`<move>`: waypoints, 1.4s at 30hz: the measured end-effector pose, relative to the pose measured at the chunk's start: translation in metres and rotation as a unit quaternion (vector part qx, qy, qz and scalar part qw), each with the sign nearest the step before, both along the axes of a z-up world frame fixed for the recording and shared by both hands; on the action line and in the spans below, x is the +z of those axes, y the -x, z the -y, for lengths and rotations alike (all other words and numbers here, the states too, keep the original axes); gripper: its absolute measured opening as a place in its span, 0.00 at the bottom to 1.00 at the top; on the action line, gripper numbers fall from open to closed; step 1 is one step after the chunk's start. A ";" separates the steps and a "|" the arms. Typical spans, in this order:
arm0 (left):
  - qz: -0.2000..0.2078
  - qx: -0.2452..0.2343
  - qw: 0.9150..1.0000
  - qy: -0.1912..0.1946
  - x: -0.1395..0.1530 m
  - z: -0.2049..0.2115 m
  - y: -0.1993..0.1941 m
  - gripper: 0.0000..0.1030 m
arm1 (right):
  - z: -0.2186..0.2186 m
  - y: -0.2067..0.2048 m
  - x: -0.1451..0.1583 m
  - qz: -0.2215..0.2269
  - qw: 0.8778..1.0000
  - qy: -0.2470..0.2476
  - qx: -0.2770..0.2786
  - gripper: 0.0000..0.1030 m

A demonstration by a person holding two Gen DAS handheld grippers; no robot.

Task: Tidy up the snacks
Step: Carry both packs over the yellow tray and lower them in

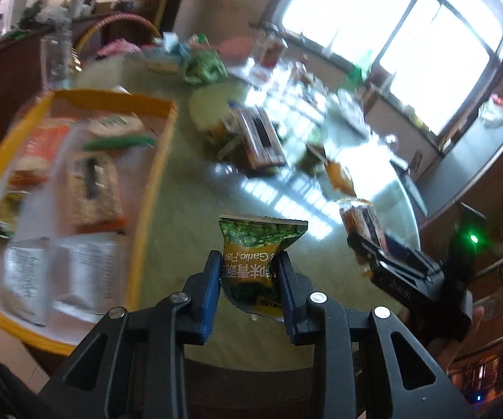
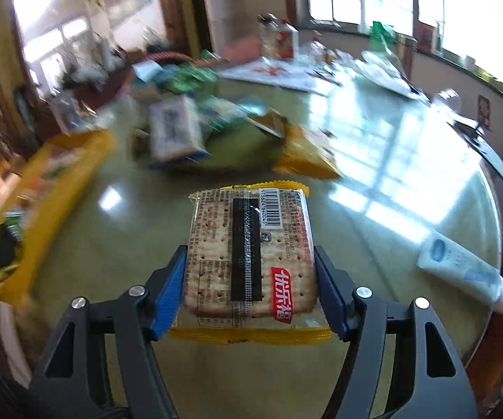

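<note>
My left gripper is shut on a green garlic pea packet and holds it above the glass table, right of a yellow-rimmed tray that holds several snack packs. My right gripper is shut on a clear cracker pack with a yellow edge and a barcode. The right gripper and its pack also show in the left wrist view at the right. The tray shows in the right wrist view at the left, with the left gripper's tip beside it.
A loose heap of snack packs lies mid-table; it shows in the right wrist view too. A white tube lies near the table's right edge. Boxes and bags crowd the far side. A basket stands behind the tray.
</note>
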State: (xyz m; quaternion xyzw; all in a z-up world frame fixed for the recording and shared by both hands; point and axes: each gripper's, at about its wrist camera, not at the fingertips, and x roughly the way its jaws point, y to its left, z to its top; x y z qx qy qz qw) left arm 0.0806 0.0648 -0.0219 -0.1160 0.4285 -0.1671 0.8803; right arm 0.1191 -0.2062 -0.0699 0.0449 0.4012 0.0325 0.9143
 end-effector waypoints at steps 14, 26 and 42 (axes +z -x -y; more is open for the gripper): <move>0.028 0.135 0.990 0.007 0.010 -0.110 0.008 0.29 | -0.167 -0.020 0.047 -0.002 0.966 -0.142 0.215 0.67; 0.000 0.156 0.988 0.019 -0.017 -0.156 -0.004 0.29 | -0.241 -0.065 0.036 -0.036 0.959 -0.141 0.244 0.67; -0.054 0.147 0.987 -0.042 -0.055 -0.155 -0.053 0.29 | -0.268 -0.123 -0.009 -0.092 0.965 -0.123 0.215 0.67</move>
